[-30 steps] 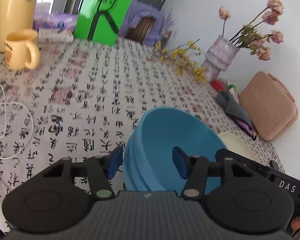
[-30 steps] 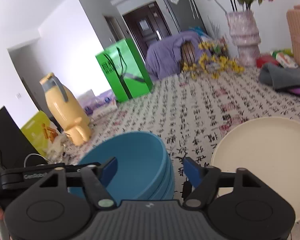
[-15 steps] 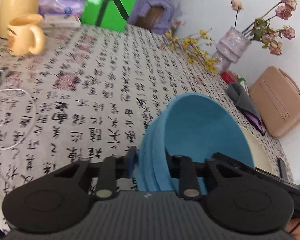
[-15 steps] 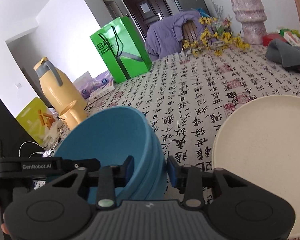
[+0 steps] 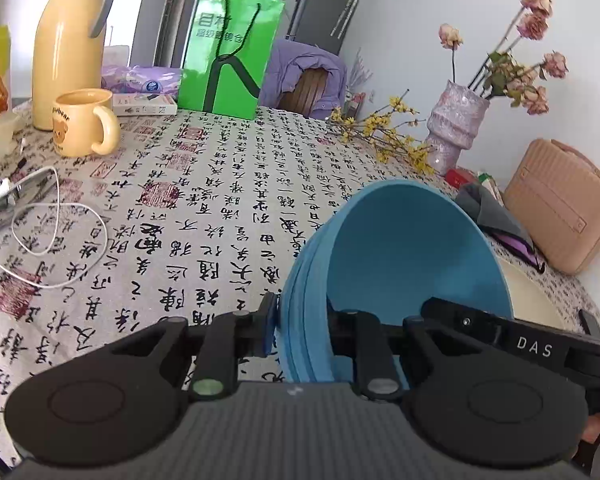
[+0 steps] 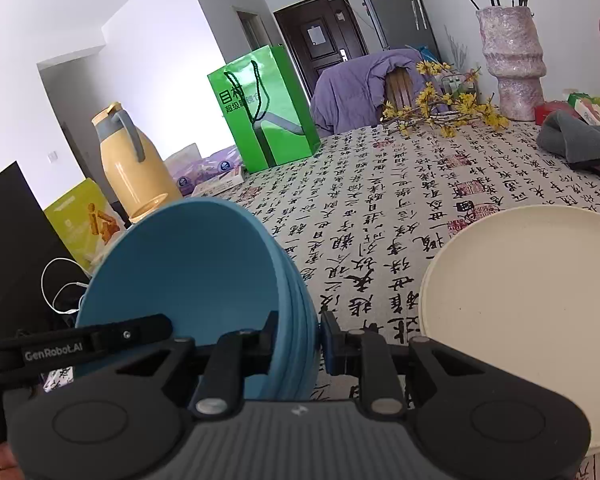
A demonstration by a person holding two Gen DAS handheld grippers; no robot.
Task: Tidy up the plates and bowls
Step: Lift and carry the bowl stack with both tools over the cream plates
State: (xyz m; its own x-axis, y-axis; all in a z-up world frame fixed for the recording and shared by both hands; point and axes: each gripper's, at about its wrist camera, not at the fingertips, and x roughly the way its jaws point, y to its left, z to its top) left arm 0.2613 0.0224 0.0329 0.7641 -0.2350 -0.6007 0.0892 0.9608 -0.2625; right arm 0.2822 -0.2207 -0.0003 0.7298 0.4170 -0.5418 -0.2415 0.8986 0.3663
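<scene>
Calligraphy-printed cloth covers the long table [image 5: 228, 184], with a green paper bag [image 5: 230, 50] and a yellow thermos [image 5: 70, 40] at its far end and a pale vase [image 6: 510, 60] of dried roses by the wall.

Nearest the cameras, a stack of blue bowls [image 5: 404, 264] sits tilted, its opening turned toward the right side of the left wrist view. A cream plate [image 6: 524, 312] lies flat on the cloth just beside the stack.

Both tongs have the stack's rim. The left gripper [image 5: 300, 330] has its jaws nearly together, one blue pad on the outer wall and the other inside the top bowl, pinching the layered rims. The right gripper [image 6: 298, 340] is closing on the opposite edge in the same way, one pad inside, one outside, both pressed against the bowls.

Each gripper points forward and somewhat down over the table. A bit of the person's hand [image 6: 4, 460] shows at the lower left of the right wrist view.
</scene>
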